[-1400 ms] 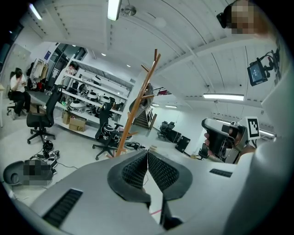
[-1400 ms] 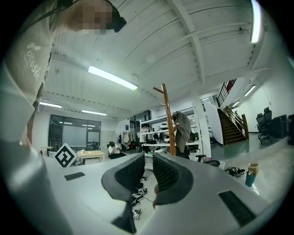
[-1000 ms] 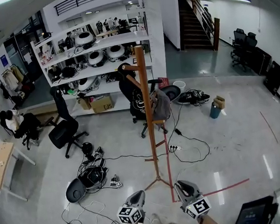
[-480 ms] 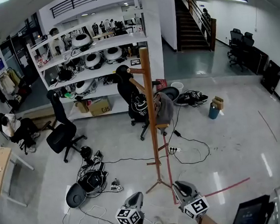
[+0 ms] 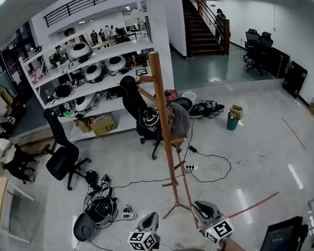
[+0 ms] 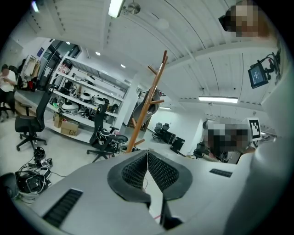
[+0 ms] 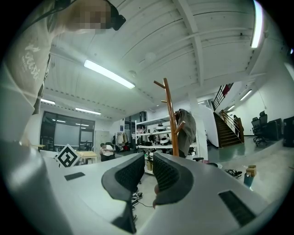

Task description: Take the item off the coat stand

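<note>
A tall wooden coat stand (image 5: 165, 132) rises from the floor a short way ahead of me. A grey garment (image 5: 179, 120) hangs from a peg on its right side. Both grippers sit low in the head view, short of the stand's feet and apart from it. My left gripper (image 5: 151, 216) is shut, its pads meeting at the tips with nothing between them. My right gripper (image 5: 199, 205) is open by a narrow gap and holds nothing. The left gripper view shows the stand (image 6: 146, 110) beyond the left gripper (image 6: 147, 153). The right gripper view shows the garment (image 7: 187, 126) on the stand (image 7: 171, 119) past the right gripper (image 7: 148, 158).
A black office chair (image 5: 145, 118) stands just behind the stand, another (image 5: 61, 159) to the left. Cables and gear (image 5: 101, 205) litter the floor at left. Red tape (image 5: 187, 185) runs past the stand's base. White shelving (image 5: 96, 67) is at the back, a blue bin (image 5: 232, 121) right, a dark screen (image 5: 281, 240) bottom right.
The shelves and chairs have slid leftward in the head view as I shifted. Both grippers keep their spots at the bottom edge, with jaws unchanged.
</note>
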A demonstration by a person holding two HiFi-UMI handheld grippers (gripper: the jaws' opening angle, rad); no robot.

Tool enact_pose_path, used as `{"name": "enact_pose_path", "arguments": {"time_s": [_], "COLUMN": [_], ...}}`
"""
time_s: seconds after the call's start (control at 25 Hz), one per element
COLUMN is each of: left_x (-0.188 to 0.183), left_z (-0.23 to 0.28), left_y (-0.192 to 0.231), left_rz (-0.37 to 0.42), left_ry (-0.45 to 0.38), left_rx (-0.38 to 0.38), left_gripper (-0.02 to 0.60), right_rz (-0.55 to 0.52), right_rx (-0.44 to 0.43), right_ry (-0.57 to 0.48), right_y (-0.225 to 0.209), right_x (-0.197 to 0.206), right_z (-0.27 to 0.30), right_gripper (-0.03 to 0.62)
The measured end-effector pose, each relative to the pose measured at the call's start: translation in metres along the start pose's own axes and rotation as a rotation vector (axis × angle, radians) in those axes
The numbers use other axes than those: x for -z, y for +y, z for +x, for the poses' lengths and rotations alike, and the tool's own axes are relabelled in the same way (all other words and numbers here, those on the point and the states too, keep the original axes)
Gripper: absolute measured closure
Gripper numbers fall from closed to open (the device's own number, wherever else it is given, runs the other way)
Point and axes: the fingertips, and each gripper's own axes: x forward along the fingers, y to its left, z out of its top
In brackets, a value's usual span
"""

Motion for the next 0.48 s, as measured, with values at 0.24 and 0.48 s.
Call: {"name": "enact_pose_path", "arguments": {"time_s": [0.24, 0.48], "left_x": [-0.003, -0.007], "left_z": [-0.001, 0.001], "left_y": [0.005, 0.01], "left_rz": [0.01, 0.016], "left_ry": [0.002, -0.001], "left_rx": [0.021, 0.021], "left_gripper": [0.563, 0.563], "right_rz": [0.02, 0.007], "right_rx": [0.037, 0.046], "right_ry": [0.004, 0.0], "right_y": [-0.001, -0.003], "right_x": [0.012, 0.011], "right_z": [-0.001, 0.002], "right_gripper": [0.53, 0.53]}}
